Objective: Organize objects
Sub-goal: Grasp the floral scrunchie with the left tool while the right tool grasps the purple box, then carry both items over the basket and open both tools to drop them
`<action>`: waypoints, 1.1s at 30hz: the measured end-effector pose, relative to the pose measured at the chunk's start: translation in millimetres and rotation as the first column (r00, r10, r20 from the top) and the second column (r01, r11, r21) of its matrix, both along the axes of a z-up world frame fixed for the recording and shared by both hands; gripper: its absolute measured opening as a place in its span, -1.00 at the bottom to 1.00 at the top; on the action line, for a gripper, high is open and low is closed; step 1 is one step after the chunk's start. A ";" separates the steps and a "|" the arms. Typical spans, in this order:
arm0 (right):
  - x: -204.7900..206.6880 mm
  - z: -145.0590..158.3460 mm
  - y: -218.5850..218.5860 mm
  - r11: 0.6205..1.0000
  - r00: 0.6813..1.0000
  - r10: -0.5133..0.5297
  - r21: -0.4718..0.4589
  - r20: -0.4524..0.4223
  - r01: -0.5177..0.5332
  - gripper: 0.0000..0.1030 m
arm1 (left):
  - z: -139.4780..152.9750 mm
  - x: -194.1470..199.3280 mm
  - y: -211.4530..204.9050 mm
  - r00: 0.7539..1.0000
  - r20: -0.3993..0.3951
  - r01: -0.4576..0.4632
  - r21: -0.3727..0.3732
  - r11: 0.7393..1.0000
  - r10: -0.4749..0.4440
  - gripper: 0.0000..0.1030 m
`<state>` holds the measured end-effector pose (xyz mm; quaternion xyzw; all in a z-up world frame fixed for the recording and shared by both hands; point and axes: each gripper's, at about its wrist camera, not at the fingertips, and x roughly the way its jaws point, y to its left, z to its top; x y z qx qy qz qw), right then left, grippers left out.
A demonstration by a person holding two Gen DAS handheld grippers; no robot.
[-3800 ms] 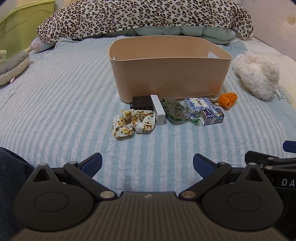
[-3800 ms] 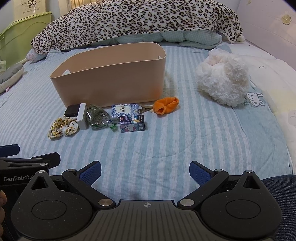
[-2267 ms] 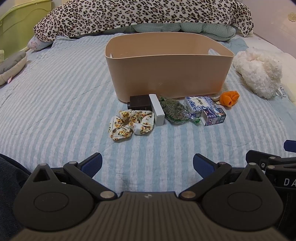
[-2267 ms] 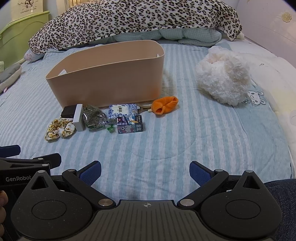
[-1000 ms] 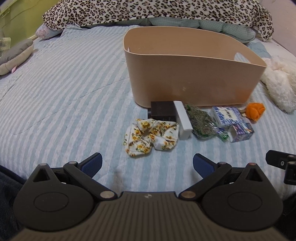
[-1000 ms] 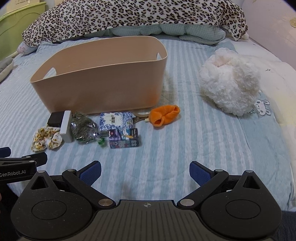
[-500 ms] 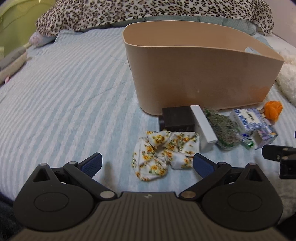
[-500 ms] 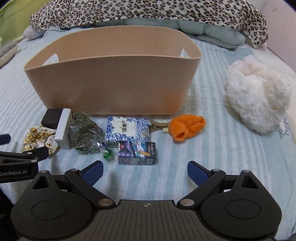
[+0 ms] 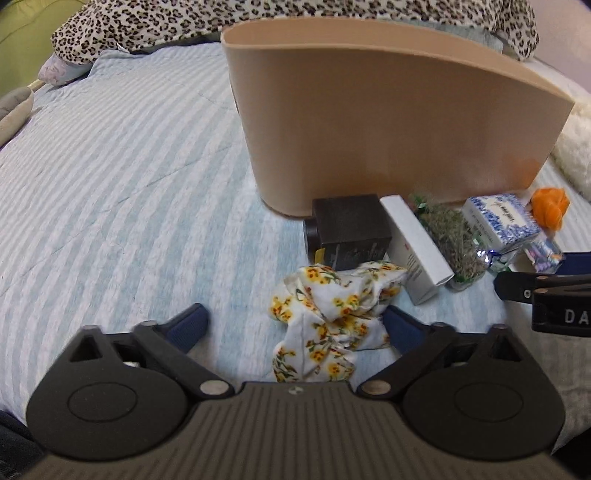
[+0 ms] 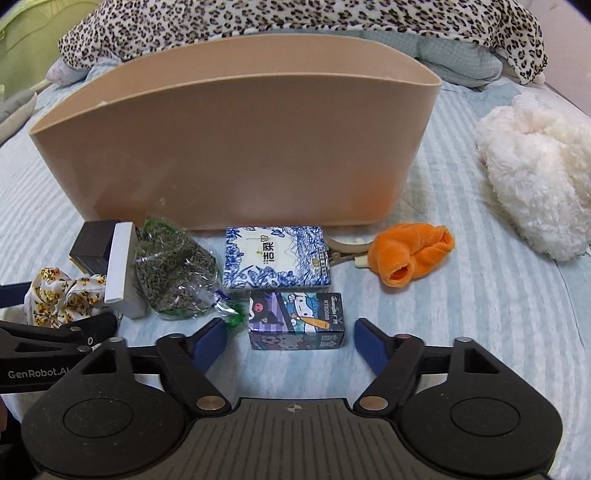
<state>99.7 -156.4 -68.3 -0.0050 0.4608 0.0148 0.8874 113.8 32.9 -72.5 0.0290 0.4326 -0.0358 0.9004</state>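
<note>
1. Step in hand, as judged: the approach to a first pick. Every loose item lies on the striped bedspread (image 9: 110, 155) in front of the tan bin (image 10: 236, 147); no item is seen inside the bin, though its floor is hidden in both views.
2. Left gripper (image 9: 295, 326), lower centre of the left view: fingers spread wide, holding nothing. The floral scrunchie (image 9: 328, 314) lies between them, off-centre, pressed toward the right-hand finger.
3. Right gripper (image 10: 291, 338), lower centre of the right view: fingers released, holding nothing. The cartoon box (image 10: 297, 319) sits just ahead of the gap, roughly centred.
4. Next move, as judged: each gripper needs to settle over its item, close, then lift over the bin's near wall, which stands tall directly behind the row.
5. Row in the right view, left to right: scrunchie, black box (image 10: 90, 245), white box (image 10: 120, 266) on edge, bag of dried herbs (image 10: 173, 273), blue-patterned tissue pack (image 10: 275, 256), orange plush piece (image 10: 413, 254) with a beige clip touching it.
6. Obstacles: the scrunchie touches the black and white boxes; the herb bag's tail lies just beside the cartoon box and the right gripper's left-hand finger, and could be caught.
7. Far right: a white fluffy item (image 10: 535, 177), apart from the row. Upper frame: leopard-print blanket (image 10: 295, 18).
</note>
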 end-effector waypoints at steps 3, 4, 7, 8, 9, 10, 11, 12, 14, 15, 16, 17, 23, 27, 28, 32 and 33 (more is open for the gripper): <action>-0.8 0.8 -0.4 1.000 1.000 0.002 0.008 0.015 -0.002 0.06 | 5.1 -5.6 -4.5 0.999 0.035 0.023 0.003 1.000 -0.023 0.35; -0.9 0.7 -0.8 1.000 1.000 0.000 0.006 0.016 0.000 -0.02 | 6.0 -7.0 -5.9 0.999 0.041 0.029 0.002 1.000 -0.029 0.22; -4.3 1.8 -1.1 1.000 1.000 0.002 0.008 0.027 -0.002 -0.07 | 8.0 -11.8 -9.3 0.997 0.051 0.050 0.002 0.999 -0.050 -0.17; -5.3 2.1 -1.3 1.000 1.000 0.003 0.009 0.027 -0.004 -0.08 | 8.0 -14.2 -9.6 0.997 0.052 0.057 -0.004 0.998 -0.056 -0.33; -6.6 2.7 -1.2 1.000 0.999 0.006 0.010 0.032 -0.006 -0.08 | 9.0 -15.5 -10.0 0.997 0.052 0.062 -0.012 0.998 -0.061 -0.41; -8.4 3.3 -0.7 1.000 0.999 0.009 0.007 0.035 -0.009 -0.08 | 10.2 -14.5 -7.4 0.997 0.051 0.067 -0.019 0.998 -0.066 -0.56; -10.3 3.8 -0.1 1.000 0.999 0.011 0.002 0.037 -0.011 -0.08 | 10.8 -16.0 -8.0 0.996 0.050 0.070 -0.024 0.997 -0.069 -0.60; -12.3 4.7 0.3 1.000 0.999 0.012 -0.002 0.038 -0.012 -0.08 | 11.7 -20.0 -9.8 0.996 0.050 0.070 -0.025 0.997 -0.068 -0.61; -15.1 5.9 -1.1 1.000 0.999 0.011 -0.004 0.036 -0.011 -0.08 | 14.4 -19.7 -6.9 0.996 0.051 0.069 -0.020 0.997 -0.068 -0.75; -16.5 7.0 -2.3 1.000 0.999 0.007 -0.004 0.035 -0.007 -0.08 | 15.7 -21.2 -6.9 0.996 0.052 0.069 -0.019 0.997 -0.068 -0.75; -17.8 8.1 -3.6 1.000 1.000 0.003 -0.007 0.031 -0.003 -0.08 | 17.3 -22.3 -5.3 0.996 0.053 0.066 -0.019 0.998 -0.065 -0.75; -19.4 9.6 -5.0 1.000 1.000 -0.003 -0.008 0.030 0.003 -0.08 | 19.4 -23.4 -4.2 0.997 0.054 0.063 -0.018 0.998 -0.061 -0.75; -34.1 29.8 -14.2 1.000 0.997 -0.026 0.009 0.073 0.025 -0.08 | 45.8 -34.8 2.6 0.994 0.101 0.049 -0.049 0.998 -0.044 -0.75; -35.4 51.1 -22.6 0.999 0.992 -0.032 0.023 0.126 0.030 -0.08 | 69.1 -40.4 3.5 0.987 0.158 0.045 -0.061 0.997 -0.035 -0.75; -34.9 57.0 -23.4 0.999 0.989 -0.033 0.023 0.141 0.030 -0.08 | 75.4 -40.0 4.4 0.985 0.171 0.044 -0.066 0.997 -0.032 -0.75; -25.2 82.1 -28.3 0.999 0.978 -0.032 0.027 0.206 0.028 -0.08 | 102.1 -34.8 5.3 0.969 0.246 0.040 -0.063 0.997 -0.023 -0.75; -20.1 87.5 -28.8 0.999 0.975 -0.033 0.029 0.222 0.027 -0.08 | 107.8 -31.6 4.6 0.964 0.266 0.036 -0.056 0.998 -0.020 -0.75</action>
